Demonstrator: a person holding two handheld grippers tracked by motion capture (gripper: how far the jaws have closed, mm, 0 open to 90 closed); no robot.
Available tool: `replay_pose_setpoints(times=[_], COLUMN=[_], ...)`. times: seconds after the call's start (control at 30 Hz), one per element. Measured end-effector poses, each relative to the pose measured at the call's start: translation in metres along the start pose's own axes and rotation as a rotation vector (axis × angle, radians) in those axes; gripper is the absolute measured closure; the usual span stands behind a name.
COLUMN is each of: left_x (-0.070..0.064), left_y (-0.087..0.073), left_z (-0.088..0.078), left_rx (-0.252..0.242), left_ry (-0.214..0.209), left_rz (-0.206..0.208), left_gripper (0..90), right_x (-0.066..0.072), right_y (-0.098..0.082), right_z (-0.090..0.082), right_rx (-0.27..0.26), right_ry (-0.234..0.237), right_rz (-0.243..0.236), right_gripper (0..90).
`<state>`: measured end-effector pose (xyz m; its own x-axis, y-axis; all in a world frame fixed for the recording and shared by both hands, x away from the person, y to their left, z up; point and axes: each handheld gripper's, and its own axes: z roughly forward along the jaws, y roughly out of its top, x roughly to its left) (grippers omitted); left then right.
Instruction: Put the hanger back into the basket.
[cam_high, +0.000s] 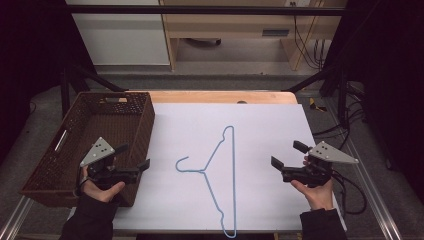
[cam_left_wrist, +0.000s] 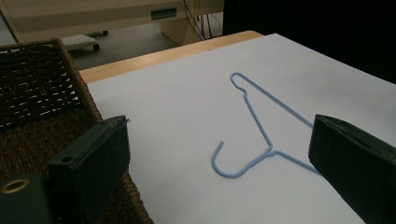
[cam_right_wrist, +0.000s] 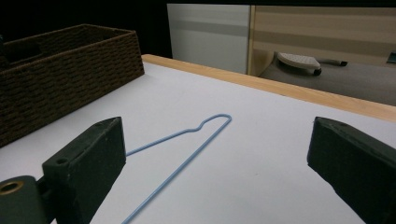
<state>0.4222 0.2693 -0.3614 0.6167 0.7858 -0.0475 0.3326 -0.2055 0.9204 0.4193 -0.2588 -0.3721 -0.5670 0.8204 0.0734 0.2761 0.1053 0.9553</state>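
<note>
A light blue wire hanger (cam_high: 220, 172) lies flat on the white sheet (cam_high: 260, 130) in the middle of the table, its hook pointing left. My left gripper (cam_high: 134, 158) hovers left of the hook, over the basket's near right corner, jaws wide open and empty. My right gripper (cam_high: 289, 155) hovers right of the hanger, also open and empty, pointing left. In the left gripper view the hanger (cam_left_wrist: 261, 135) lies between my jaws, farther off. In the right gripper view one end of the hanger (cam_right_wrist: 187, 144) lies ahead on the sheet.
A dark brown woven basket (cam_high: 50, 170) stands at the left of the table, beside the sheet; it looks empty. The wooden table edge (cam_high: 220, 96) runs along the back. Black frame bars and cables stand at the right.
</note>
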Motion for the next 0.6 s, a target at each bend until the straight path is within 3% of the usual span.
replay_pose_setpoints(times=[0.27,0.47,0.6], left_x=[0.002,0.003,0.004], left_y=[0.001,0.000,-0.001], left_z=[-0.005,-0.006,-0.005], left_rx=[-0.007,-0.007,-0.002], left_ry=[0.010,0.016,0.022], left_rz=[-0.006,-0.008,-0.003], left_gripper=[5.2,5.5,5.5], right_x=[0.012,0.033,0.048], right_y=[0.005,0.010,0.011], right_z=[0.002,0.013,0.023], right_rx=[0.018,0.061,0.091], right_ry=[0.000,0.014,0.051], right_rz=[-0.007,-0.041,-0.048], right_gripper=[6.2,7.6,8.6])
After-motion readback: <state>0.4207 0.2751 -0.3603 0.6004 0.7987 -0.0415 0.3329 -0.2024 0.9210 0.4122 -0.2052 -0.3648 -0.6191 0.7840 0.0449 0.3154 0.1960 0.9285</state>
